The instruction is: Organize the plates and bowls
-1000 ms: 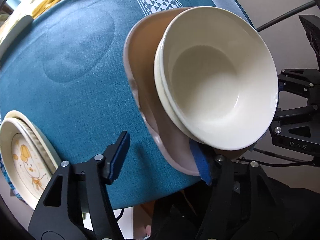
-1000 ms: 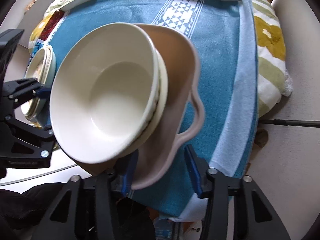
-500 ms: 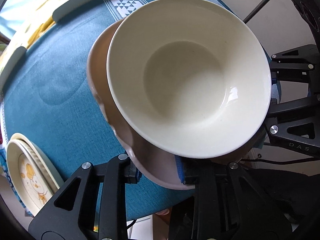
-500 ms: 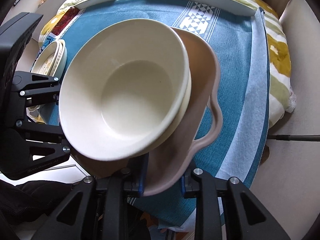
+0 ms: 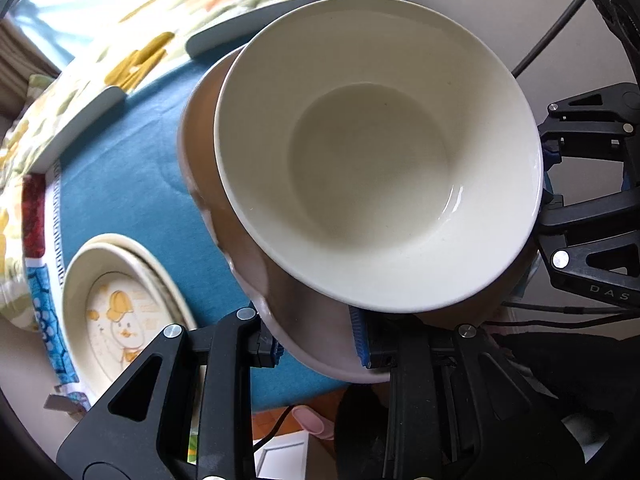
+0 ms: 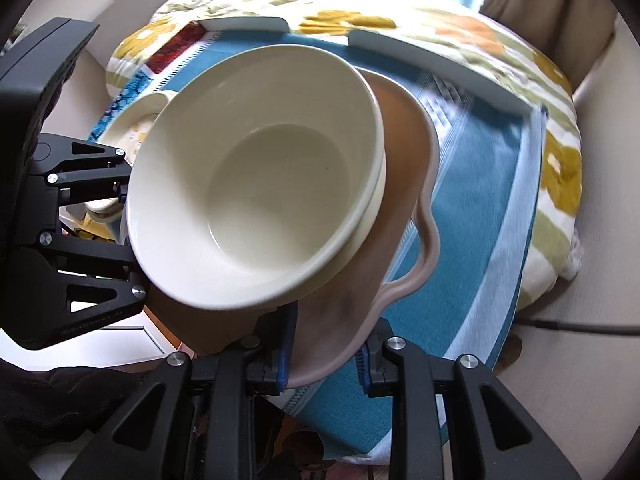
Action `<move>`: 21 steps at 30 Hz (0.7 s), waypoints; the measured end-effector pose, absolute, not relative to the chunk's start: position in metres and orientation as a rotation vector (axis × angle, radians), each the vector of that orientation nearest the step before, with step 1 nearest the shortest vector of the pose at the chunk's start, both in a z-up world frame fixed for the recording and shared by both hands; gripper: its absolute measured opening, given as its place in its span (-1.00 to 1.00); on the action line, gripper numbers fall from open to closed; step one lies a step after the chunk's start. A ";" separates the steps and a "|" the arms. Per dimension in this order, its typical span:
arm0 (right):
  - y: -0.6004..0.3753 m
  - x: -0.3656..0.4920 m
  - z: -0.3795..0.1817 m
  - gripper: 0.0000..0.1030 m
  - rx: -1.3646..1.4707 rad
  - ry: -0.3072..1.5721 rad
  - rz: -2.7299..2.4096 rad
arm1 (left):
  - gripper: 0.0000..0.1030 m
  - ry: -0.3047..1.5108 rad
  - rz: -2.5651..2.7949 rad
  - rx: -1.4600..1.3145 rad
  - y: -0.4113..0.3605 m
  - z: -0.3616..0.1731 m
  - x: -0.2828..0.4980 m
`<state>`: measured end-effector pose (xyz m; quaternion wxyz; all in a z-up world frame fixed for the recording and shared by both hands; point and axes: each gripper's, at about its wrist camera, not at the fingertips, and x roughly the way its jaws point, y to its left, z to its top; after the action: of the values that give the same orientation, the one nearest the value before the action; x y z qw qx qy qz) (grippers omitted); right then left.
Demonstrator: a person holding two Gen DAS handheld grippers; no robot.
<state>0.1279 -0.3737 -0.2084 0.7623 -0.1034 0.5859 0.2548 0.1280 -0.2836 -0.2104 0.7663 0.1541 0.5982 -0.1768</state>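
A brown plate with a wavy rim (image 5: 248,264) (image 6: 404,184) carries a stack of cream bowls (image 5: 372,160) (image 6: 260,184). My left gripper (image 5: 318,344) is shut on the plate's near edge. My right gripper (image 6: 324,354) is shut on the opposite edge. Both hold the plate tilted above the blue tablecloth (image 5: 132,176) (image 6: 480,184). A stack of cream plates with a duck drawing (image 5: 116,316) lies on the cloth at the left, partly seen behind the bowls in the right wrist view (image 6: 132,120).
White flat bars (image 5: 236,28) (image 6: 436,64) lie along the far edge of the blue cloth. A floral cloth (image 6: 552,152) covers the table beyond. The floor and a cable (image 6: 576,326) show past the table edge.
Both grippers closed onto the brown plate's edges and lifted it with the bowls. The plate stack with the duck drawing came further into the left view.
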 end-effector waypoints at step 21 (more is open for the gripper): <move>-0.170 0.124 -0.207 -0.54 -0.192 1.265 0.605 | -0.54 1.341 -0.341 0.338 -0.053 -0.210 0.130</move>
<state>0.1240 -0.1700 -0.2071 0.7599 -0.0883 0.5809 0.2780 0.1298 -0.0525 -0.2101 0.7570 0.1550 0.6152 -0.1564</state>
